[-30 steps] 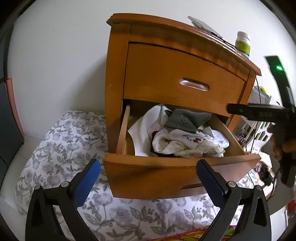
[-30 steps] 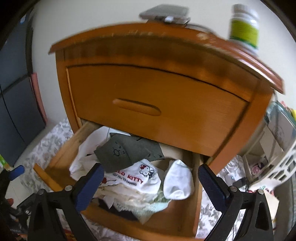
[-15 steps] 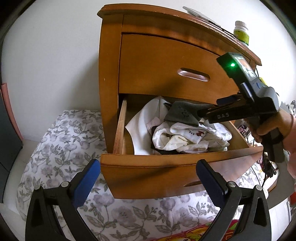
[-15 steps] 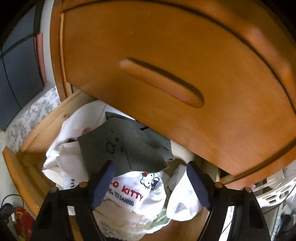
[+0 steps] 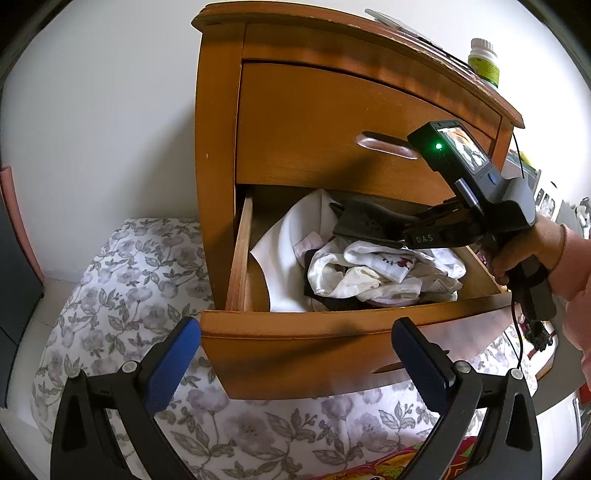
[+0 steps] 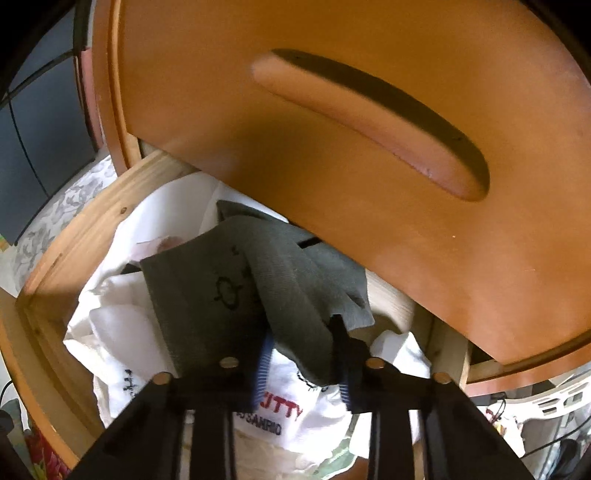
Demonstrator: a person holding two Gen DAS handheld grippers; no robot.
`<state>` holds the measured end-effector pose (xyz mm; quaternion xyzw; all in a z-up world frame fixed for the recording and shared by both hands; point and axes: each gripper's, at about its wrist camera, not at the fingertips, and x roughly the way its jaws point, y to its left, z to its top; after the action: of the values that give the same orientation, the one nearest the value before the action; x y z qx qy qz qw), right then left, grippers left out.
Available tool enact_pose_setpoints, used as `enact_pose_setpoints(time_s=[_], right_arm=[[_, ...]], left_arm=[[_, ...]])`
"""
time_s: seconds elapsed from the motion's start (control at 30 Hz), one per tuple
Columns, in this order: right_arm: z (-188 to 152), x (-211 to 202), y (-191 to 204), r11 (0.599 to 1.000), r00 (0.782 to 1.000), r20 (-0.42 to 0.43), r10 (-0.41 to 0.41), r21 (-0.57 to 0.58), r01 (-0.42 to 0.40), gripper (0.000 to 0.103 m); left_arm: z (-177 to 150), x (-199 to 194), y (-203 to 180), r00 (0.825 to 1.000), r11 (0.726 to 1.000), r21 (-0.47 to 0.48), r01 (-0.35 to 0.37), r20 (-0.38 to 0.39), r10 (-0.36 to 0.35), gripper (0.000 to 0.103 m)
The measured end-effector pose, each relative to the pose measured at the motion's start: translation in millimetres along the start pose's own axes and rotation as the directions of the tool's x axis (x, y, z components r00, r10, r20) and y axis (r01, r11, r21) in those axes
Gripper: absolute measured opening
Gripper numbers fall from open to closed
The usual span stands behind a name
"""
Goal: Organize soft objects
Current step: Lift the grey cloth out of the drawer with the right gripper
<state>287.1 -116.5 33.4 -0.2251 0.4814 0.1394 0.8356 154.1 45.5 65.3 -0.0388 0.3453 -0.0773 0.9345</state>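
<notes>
The lower drawer (image 5: 332, 343) of a wooden nightstand (image 5: 218, 147) stands pulled out, stuffed with white clothes (image 5: 369, 273) and a grey cloth (image 5: 365, 221) on top. My right gripper (image 5: 400, 236) reaches down into the drawer from the right. In the right wrist view its jaws are closing, and the blue pads (image 6: 263, 362) of my right gripper (image 6: 303, 363) pinch a bunched fold of the grey cloth (image 6: 229, 288) above a white printed garment (image 6: 280, 413). My left gripper (image 5: 295, 332) hangs open and empty in front of the drawer.
The upper drawer (image 6: 332, 110) is closed just above my right gripper. A green-labelled bottle (image 5: 484, 62) and a flat device (image 5: 402, 26) sit on the nightstand top. Floral bedding (image 5: 129, 295) lies below. A white basket (image 6: 546, 398) stands at right. A hand (image 5: 546, 251) holds the right gripper.
My right gripper came down into the open drawer and its jaws narrowed from wide open onto the grey cloth. The left gripper stayed about where it was.
</notes>
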Motion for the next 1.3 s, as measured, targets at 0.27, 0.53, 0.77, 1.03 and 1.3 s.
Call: enact_pose_setpoints(time_s=[0.27,0.53,0.77,1.03,1.3], right_arm=[[-9,-6,3,1.000,1.000,0.021,0.000,-0.027,0.000,0.008],[-22,-33,-3,0.999,0.999,0.045,-0.030,-0.014,0.031,0.006],[-37,-64,-13,0.999,0.994,0.094,-0.049,0.011,0.048,0.006],[-43,-84,-15,0.998,0.985,0.161,-0.056,0.038,0.050,0.006],[-55,-123,-25,0.997,0.965,0.257,-0.061,0.069,0.045,0.006]], left_arm=[[0,2,0,1.000,1.000,0.005,-0.002,-0.004,0.002,0.103],[-1,-2,1,1.000,1.000,-0.012,0.007,-0.020,-0.007,0.103],[-1,-5,-3,1.000,1.000,-0.002,0.010,-0.014,-0.010,0.103],[0,-3,-7,1.000,1.000,0.012,0.011,-0.023,-0.011,0.103],[1,1,-12,0.999,0.999,0.028,0.018,-0.034,-0.017,0.103]])
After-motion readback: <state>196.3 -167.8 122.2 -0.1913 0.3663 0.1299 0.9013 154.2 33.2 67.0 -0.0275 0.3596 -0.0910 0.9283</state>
